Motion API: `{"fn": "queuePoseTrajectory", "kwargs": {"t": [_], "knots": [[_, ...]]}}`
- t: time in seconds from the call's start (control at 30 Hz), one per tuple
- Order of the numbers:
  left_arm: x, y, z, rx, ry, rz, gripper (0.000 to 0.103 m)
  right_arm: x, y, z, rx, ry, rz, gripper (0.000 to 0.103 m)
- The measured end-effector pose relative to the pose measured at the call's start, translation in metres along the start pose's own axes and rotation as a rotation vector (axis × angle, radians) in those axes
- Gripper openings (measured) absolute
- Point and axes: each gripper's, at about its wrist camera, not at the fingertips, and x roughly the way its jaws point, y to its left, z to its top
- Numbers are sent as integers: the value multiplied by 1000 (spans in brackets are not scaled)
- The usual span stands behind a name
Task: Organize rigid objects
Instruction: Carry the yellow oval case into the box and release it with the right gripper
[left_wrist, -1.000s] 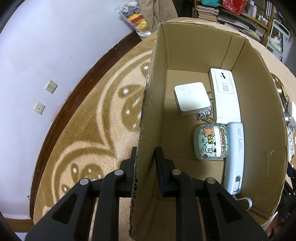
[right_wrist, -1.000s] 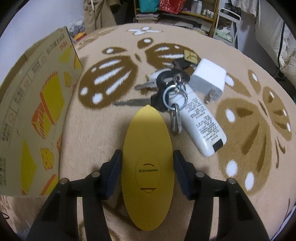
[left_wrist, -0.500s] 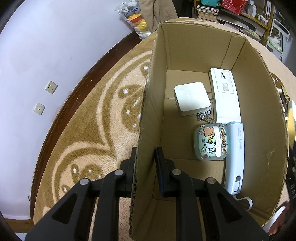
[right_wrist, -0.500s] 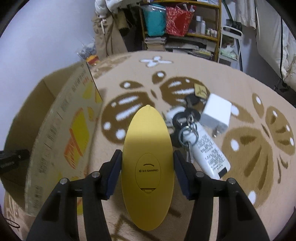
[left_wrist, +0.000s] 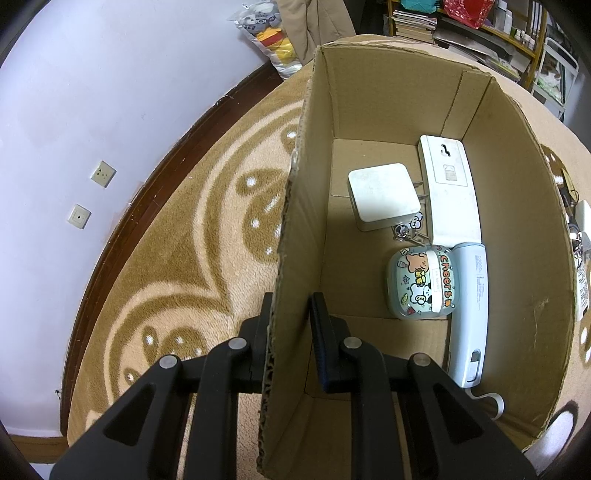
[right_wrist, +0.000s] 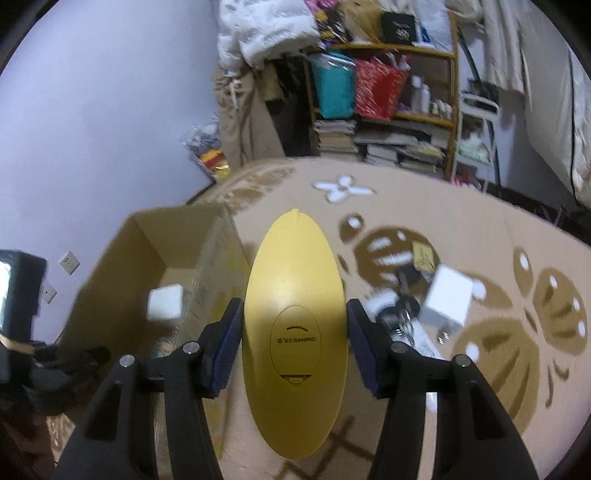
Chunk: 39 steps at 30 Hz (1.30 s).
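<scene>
My left gripper (left_wrist: 291, 314) is shut on the left wall of an open cardboard box (left_wrist: 295, 229). On the box floor lie a white square charger (left_wrist: 384, 195), a white flat device (left_wrist: 448, 188), a cartoon-printed case (left_wrist: 421, 282), a pale blue power bank (left_wrist: 471, 310) and a small key ring (left_wrist: 404, 232). My right gripper (right_wrist: 295, 339) is shut on a yellow oval object (right_wrist: 295, 314), held in the air right of the cardboard box (right_wrist: 155, 280). On the rug lie a white adapter (right_wrist: 447, 299), keys (right_wrist: 402, 314) and a white tube (right_wrist: 424, 343).
A patterned beige and brown rug (left_wrist: 166, 266) covers the floor. A white wall with two sockets (left_wrist: 99, 173) curves along the left. Shelves with books and bags (right_wrist: 384, 110) stand at the back. A bag of plush toys (left_wrist: 266, 33) leans by the wall.
The right gripper has lifted the yellow oval object up off the rug and swung left toward the box. The left gripper has kept its hold on the box wall.
</scene>
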Motion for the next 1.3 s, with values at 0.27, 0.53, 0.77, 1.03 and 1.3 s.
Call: {"fn": "queuePoseTrajectory", "kwargs": {"t": [0.27, 0.53, 0.77, 1.03, 1.3], "knots": [[0, 0, 0, 0, 0, -1, 18, -1, 30, 22, -46, -54, 47, 59], [0, -1, -1, -3, 0, -3, 18, 7, 54, 39, -62, -68, 105, 59], [2, 0, -1, -6, 0, -4, 18, 14, 63, 32, -40, -32, 144, 59], [2, 1, -2, -7, -1, -10, 18, 19, 74, 25, -52, -14, 171, 59], [2, 2, -2, -9, -1, -11, 18, 28, 80, 21, -70, 17, 171, 59]]}}
